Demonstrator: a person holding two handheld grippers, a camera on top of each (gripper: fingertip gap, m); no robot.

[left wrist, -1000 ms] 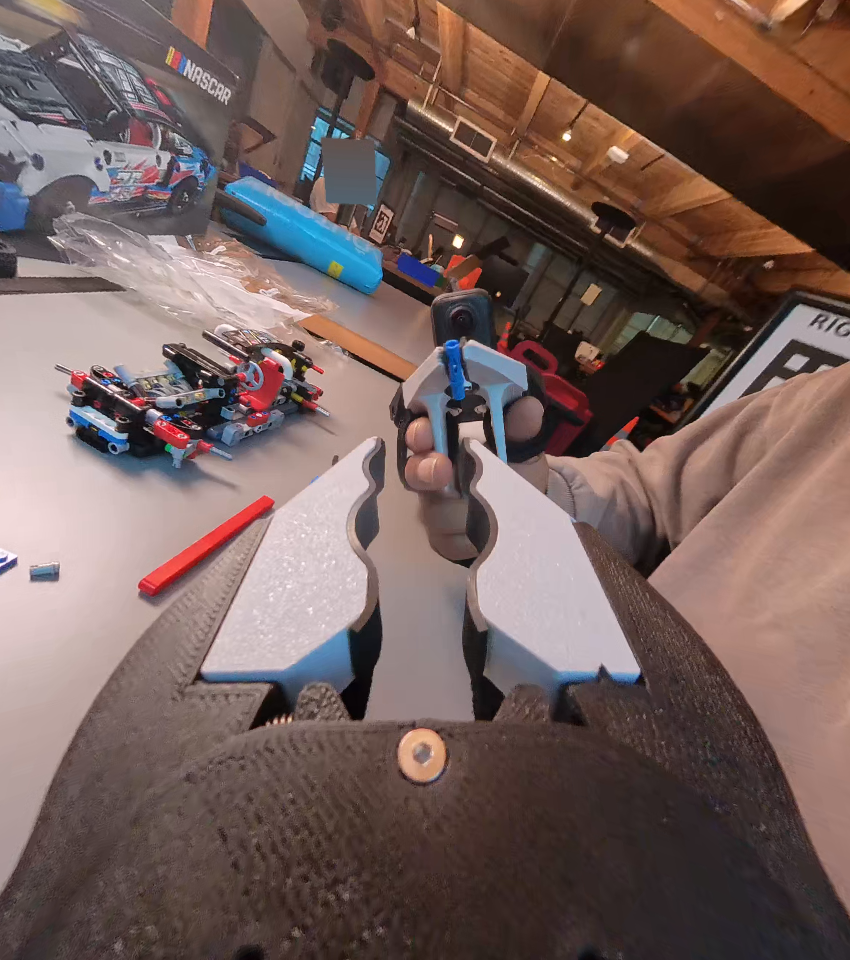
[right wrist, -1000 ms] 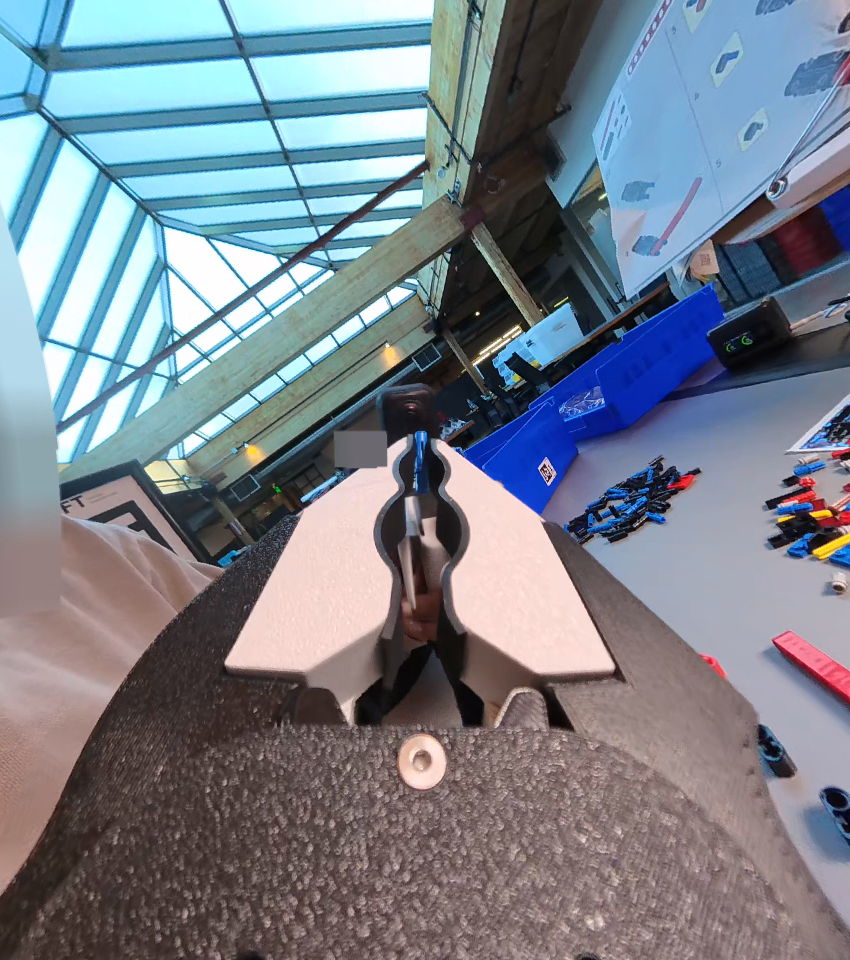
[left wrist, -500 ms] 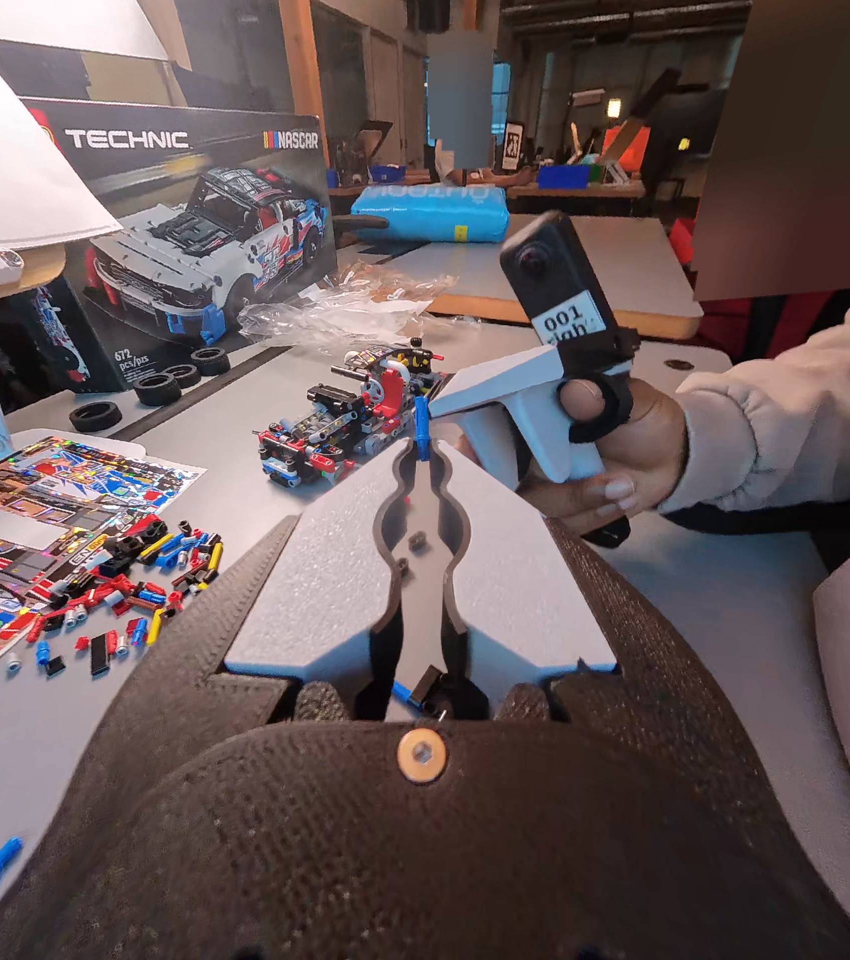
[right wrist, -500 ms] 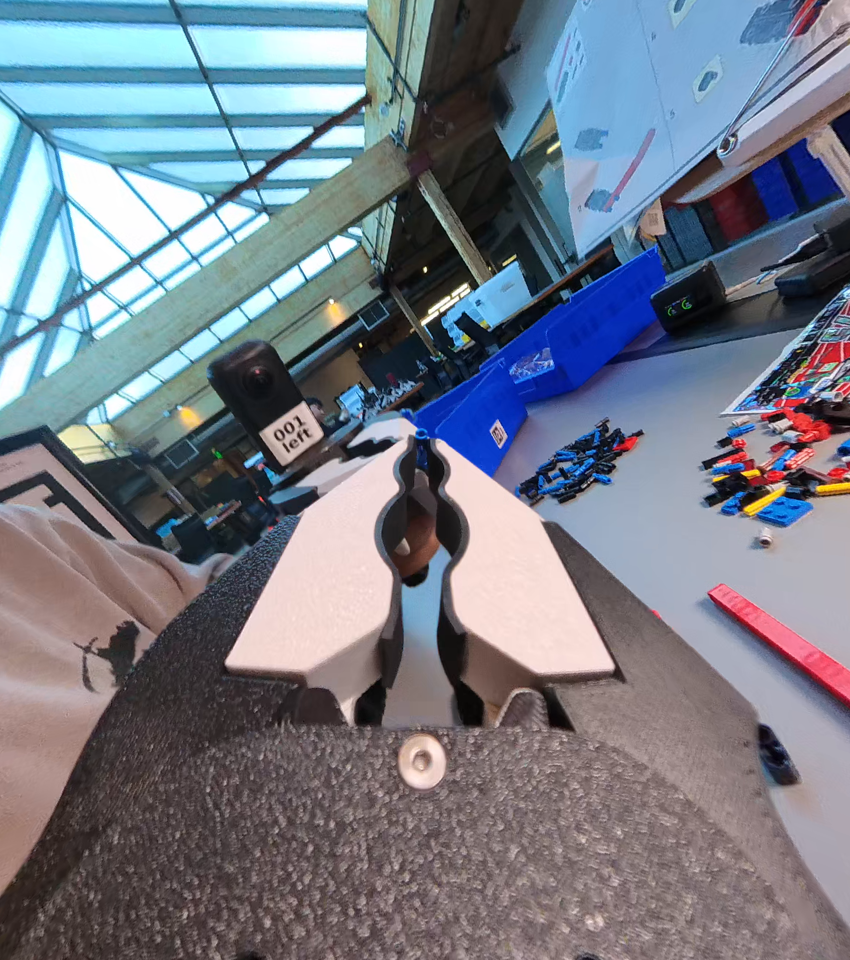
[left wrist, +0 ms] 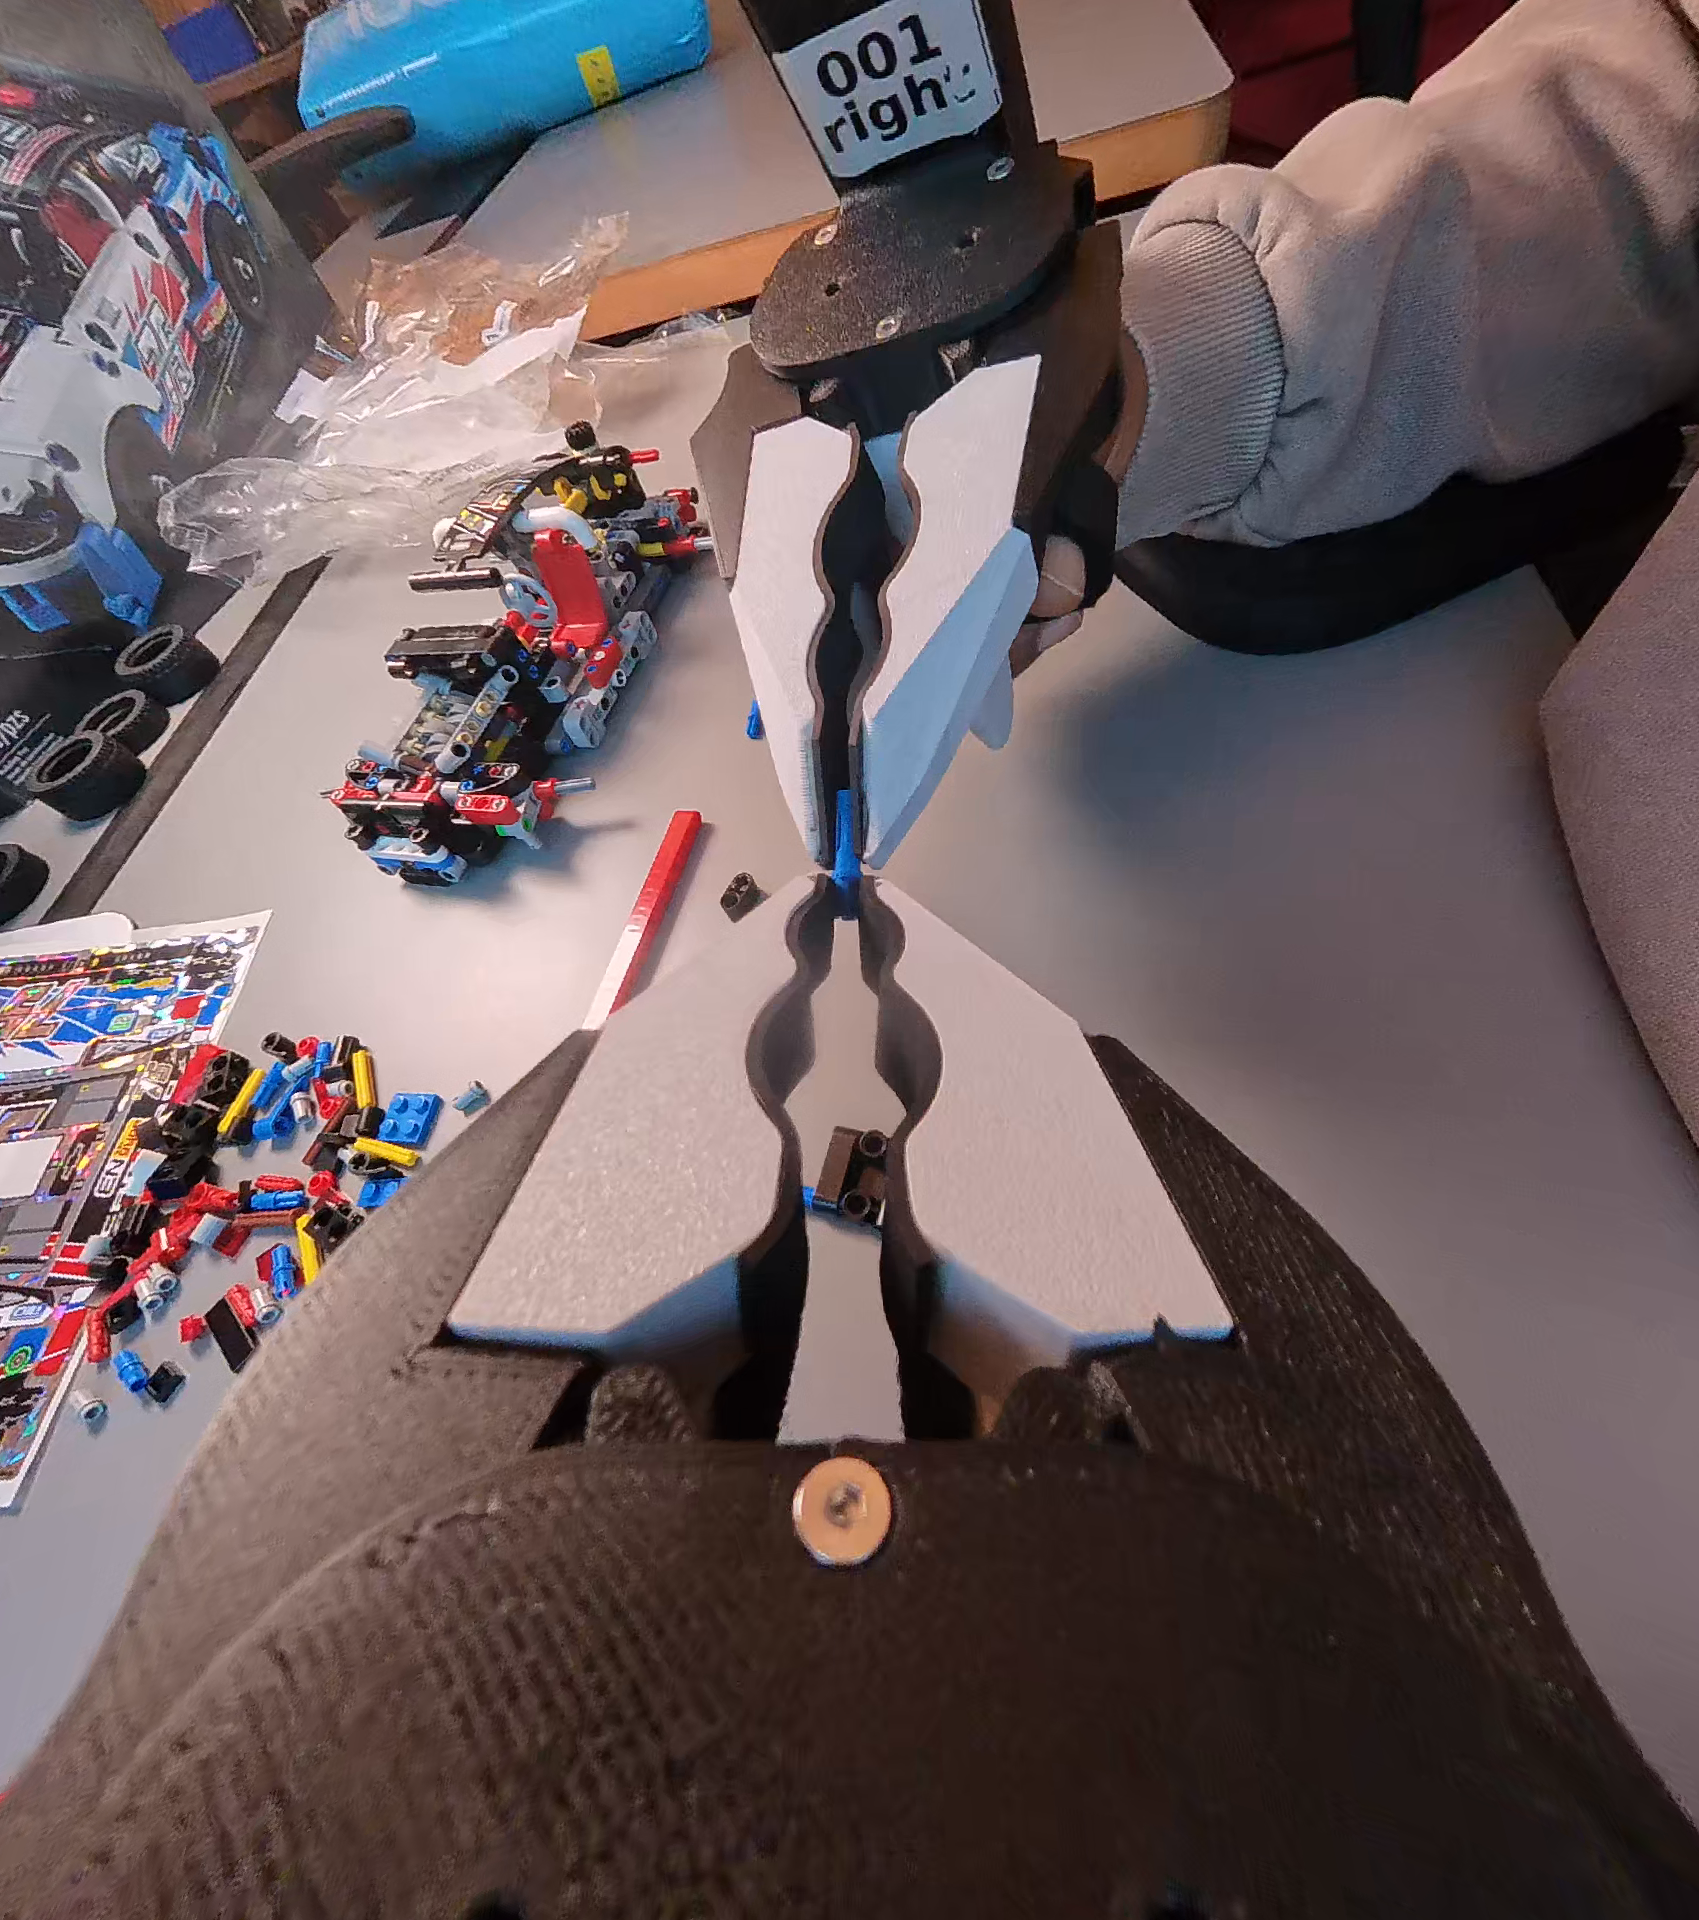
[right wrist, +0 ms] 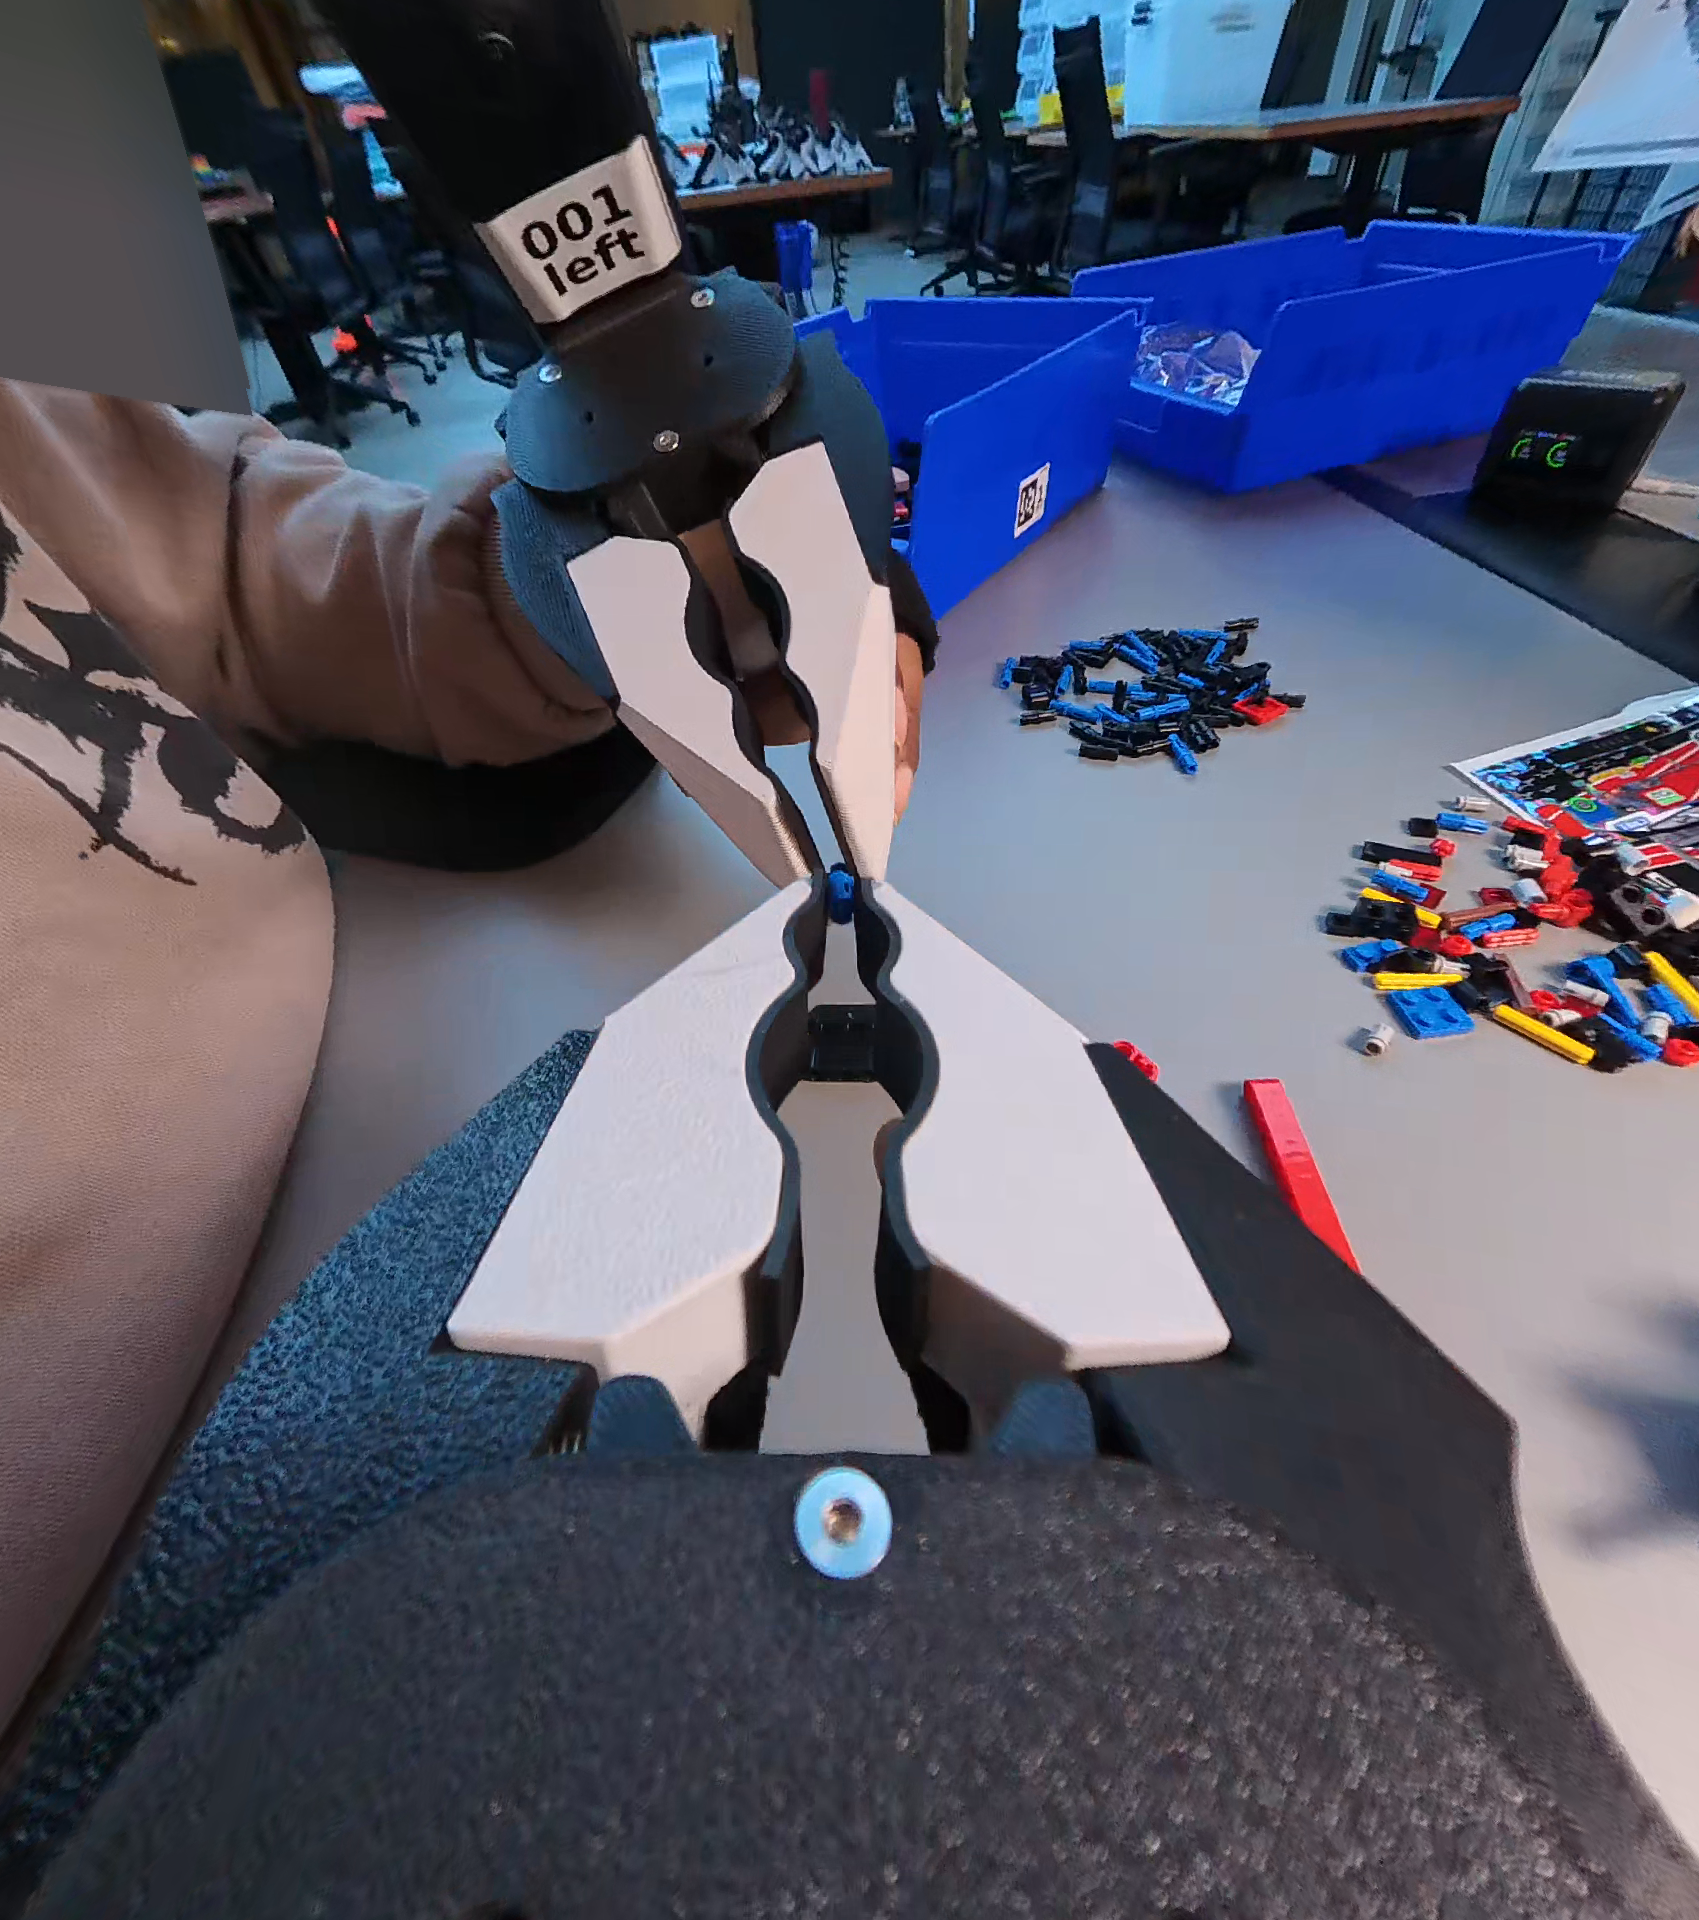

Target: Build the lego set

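Holding: both grippers meet tip to tip at frame centre above the grey table (left wrist: 1240, 935), sharing one small blue pin (left wrist: 843, 844).
Left gripper (left wrist: 841, 902): its fingers are closed together on the near end of the pin, tips at the middle of the left wrist view; the same tool comes down from the upper left in the right wrist view (right wrist: 829, 868).
Right gripper (right wrist: 837, 902): its fingers are likewise pinched on the pin (right wrist: 838, 890); in the left wrist view it (left wrist: 840, 831) reaches down from the top centre, gripped by a hand (left wrist: 1063, 582) in a tan sleeve.
Why held so: two grips on so short a piece suggest a hand-over or a re-grip in the air, probably to leave more of the pin free for pushing into a hole.
Black connector (left wrist: 855, 1169): lies on the table under the left gripper's fingers, seen through their gap; possibly the pin's mate, though I cannot tell.
Car chassis (left wrist: 512, 665): the part-built model sits left of centre in the left wrist view, well apart from the grippers.
Loose parts (left wrist: 284, 1174): spread at the lower left beside the sticker sheet (left wrist: 14, 1039), within easy reach.
Red beam (left wrist: 658, 914): lies between chassis and grippers.
Risk: a pin this small could slip if both grips loosen together.
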